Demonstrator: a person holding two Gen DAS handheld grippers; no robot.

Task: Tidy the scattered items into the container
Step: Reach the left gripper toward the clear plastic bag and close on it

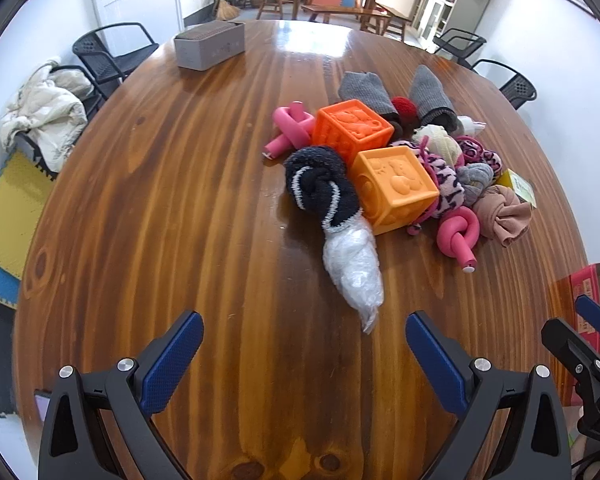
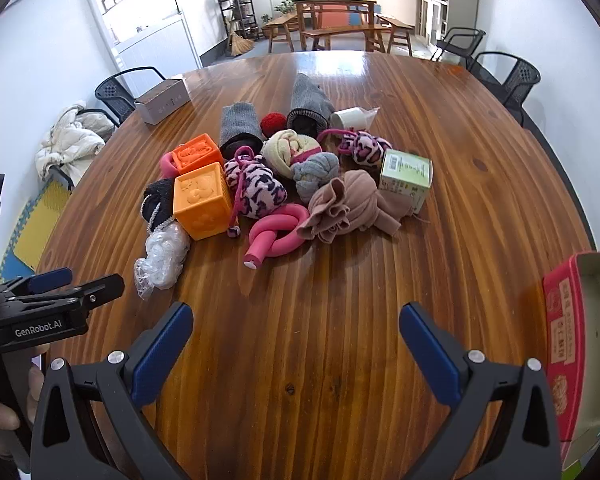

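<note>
Ahead of both empty, wide-open claws, left claw [image 1: 304, 354] and right claw [image 2: 296, 344], scattered toys and socks [image 2: 284, 176] lie heaped on the bench [image 2: 340, 320]; a red box [image 2: 572, 344] sits right.

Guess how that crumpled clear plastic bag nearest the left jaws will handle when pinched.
The clear plastic bag looks thin and crumpled, so it will probably collapse and hang limp. Its glossy film may slip between the pads. One end touches the black sock, so lifting might drag that along.

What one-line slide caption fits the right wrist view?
Open right gripper faces a heap of blocks, socks and foam twists on the wooden table, red container at right.
</note>
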